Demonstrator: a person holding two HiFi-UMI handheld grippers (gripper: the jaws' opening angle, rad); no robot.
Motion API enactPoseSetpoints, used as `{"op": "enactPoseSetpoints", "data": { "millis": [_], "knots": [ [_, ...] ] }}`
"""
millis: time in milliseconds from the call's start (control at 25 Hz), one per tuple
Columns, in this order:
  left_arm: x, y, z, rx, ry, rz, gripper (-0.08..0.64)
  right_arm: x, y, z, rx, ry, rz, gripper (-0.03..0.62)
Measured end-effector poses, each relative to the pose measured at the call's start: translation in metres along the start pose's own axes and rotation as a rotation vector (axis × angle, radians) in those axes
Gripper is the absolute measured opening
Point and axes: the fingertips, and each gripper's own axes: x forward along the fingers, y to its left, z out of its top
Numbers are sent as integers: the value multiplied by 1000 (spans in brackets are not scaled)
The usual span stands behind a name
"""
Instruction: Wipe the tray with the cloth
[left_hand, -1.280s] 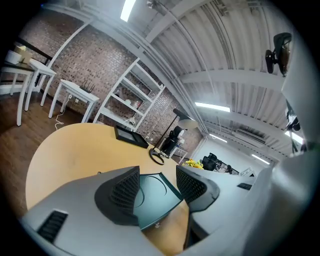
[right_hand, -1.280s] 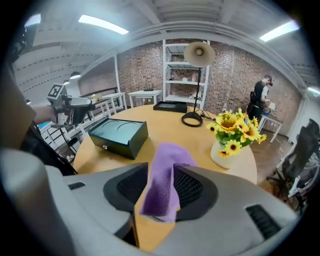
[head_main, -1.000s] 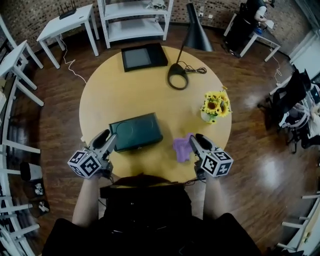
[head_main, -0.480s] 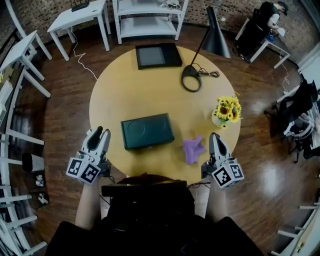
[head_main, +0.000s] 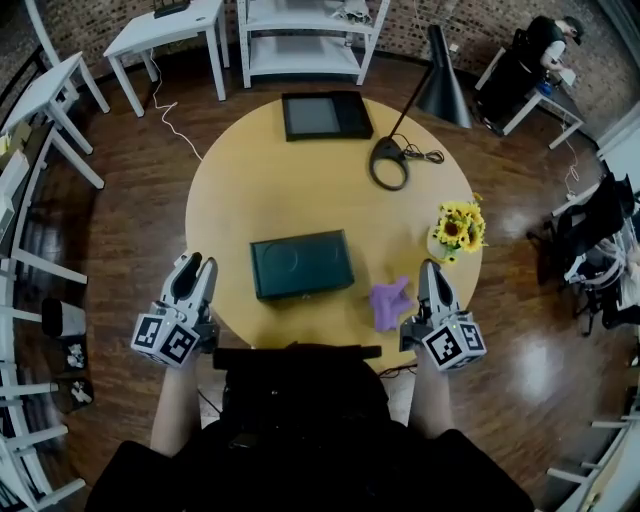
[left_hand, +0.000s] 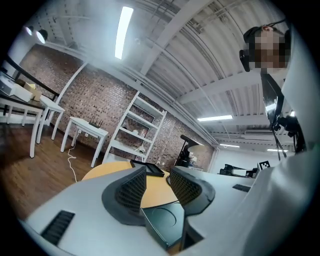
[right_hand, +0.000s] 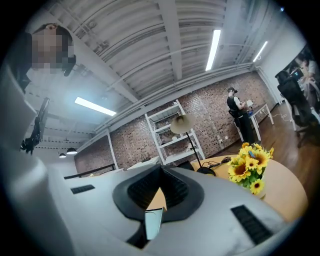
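The dark green tray (head_main: 300, 264) lies flat in the near half of the round wooden table (head_main: 260, 190). A crumpled purple cloth (head_main: 389, 302) rests on the table just right of it. My left gripper (head_main: 192, 268) hovers at the table's near left edge, well clear of the tray. Its jaws have just been closing, stand partly apart and hold nothing. In the left gripper view the left gripper (left_hand: 156, 187) frames the tray (left_hand: 165, 225) below its fingers. My right gripper (head_main: 432, 272) sits right of the cloth, shut and empty. In its own view the right gripper (right_hand: 161, 187) shows its tips meeting.
A second black tray (head_main: 326, 115) lies at the table's far edge. A black lamp (head_main: 388, 163) stands at the far right, and a vase of sunflowers (head_main: 457, 228) sits just beyond the right gripper. White shelves (head_main: 305, 35) and side tables ring the room.
Both grippers have drawn back toward the near edge of the table. The left one left the tray's side. The right one left the cloth and shut.
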Motion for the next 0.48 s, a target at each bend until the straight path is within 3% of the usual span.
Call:
{"op": "enactPoseSetpoints", "data": {
  "millis": [480],
  "knots": [
    [15,-2,2,-36,8,-34,140,2,-2,15,-4,-22,-12,0]
  ]
}}
